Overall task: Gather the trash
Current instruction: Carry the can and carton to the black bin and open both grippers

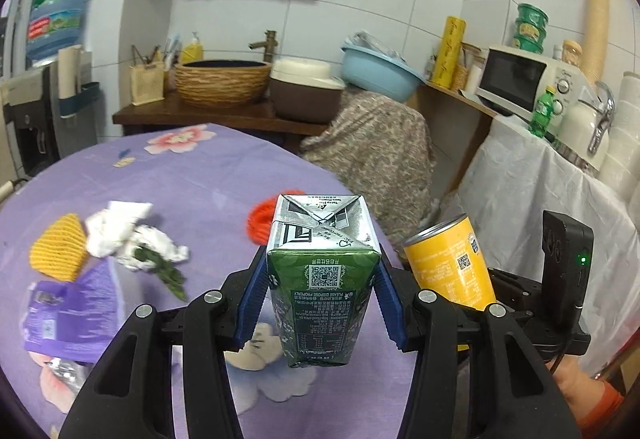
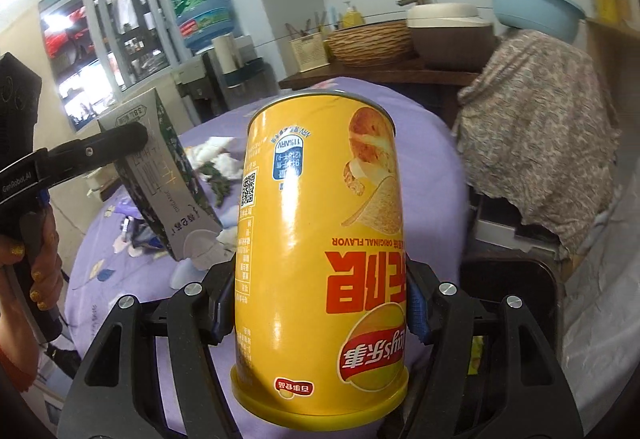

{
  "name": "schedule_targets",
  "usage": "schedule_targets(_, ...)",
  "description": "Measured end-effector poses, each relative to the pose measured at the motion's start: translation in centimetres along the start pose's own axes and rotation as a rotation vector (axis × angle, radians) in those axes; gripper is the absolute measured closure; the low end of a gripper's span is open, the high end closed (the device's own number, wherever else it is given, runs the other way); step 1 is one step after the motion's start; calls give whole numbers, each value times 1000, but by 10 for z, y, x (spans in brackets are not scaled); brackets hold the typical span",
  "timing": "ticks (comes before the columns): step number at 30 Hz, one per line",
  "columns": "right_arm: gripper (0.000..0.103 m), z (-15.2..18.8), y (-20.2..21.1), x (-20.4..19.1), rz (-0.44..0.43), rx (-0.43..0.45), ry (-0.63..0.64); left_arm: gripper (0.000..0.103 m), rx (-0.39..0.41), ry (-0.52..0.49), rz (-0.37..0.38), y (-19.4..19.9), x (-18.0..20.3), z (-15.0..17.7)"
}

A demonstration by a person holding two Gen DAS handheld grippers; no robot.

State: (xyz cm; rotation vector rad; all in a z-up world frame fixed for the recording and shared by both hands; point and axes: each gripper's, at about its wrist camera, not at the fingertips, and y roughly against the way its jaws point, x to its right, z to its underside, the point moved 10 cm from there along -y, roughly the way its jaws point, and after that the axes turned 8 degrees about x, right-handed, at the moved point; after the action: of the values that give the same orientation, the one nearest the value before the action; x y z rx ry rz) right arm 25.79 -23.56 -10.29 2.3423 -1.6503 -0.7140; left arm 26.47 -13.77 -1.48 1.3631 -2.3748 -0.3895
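Observation:
My left gripper (image 1: 320, 303) is shut on a green and silver drink carton (image 1: 322, 271), held upside down above the purple flowered table (image 1: 208, 179). My right gripper (image 2: 320, 303) is shut on a yellow chip can (image 2: 324, 239), also upside down and lifted off the table. The can shows at the right of the left wrist view (image 1: 448, 263); the carton shows at the left of the right wrist view (image 2: 164, 175). On the table lie crumpled white tissues (image 1: 120, 231), green scraps (image 1: 164, 267), a yellow sponge-like piece (image 1: 58, 251) and a purple wrapper (image 1: 72, 311).
An orange thing (image 1: 260, 219) lies behind the carton. A cloth-covered stand (image 1: 380, 155) with a blue basin (image 1: 380, 71) is beyond the table. A wooden counter (image 1: 208, 115) holds a wicker basket. A microwave (image 1: 520, 79) sits at the right, a water dispenser (image 1: 32, 111) at the left.

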Motion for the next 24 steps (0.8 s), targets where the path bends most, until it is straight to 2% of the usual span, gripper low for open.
schedule_targets(8, 37, 38, 32, 101, 185, -2, -91, 53, -15, -23, 111, -31, 62, 2)
schedule_targets(12, 37, 75, 23, 152, 259, -86, -142, 53, -11, -42, 162, -44, 94, -2)
schedule_targets(16, 37, 129, -1, 192, 309, -200, -199, 53, -30, -82, 179, -62, 122, 5)
schedule_targets(22, 37, 190, -43, 224, 355, -386, -282, 53, -91, -103, 202, -85, 143, 27)
schedule_targets(24, 37, 199, -51, 230, 370, -424, -289, 53, -103, -114, 202, -90, 149, 34)
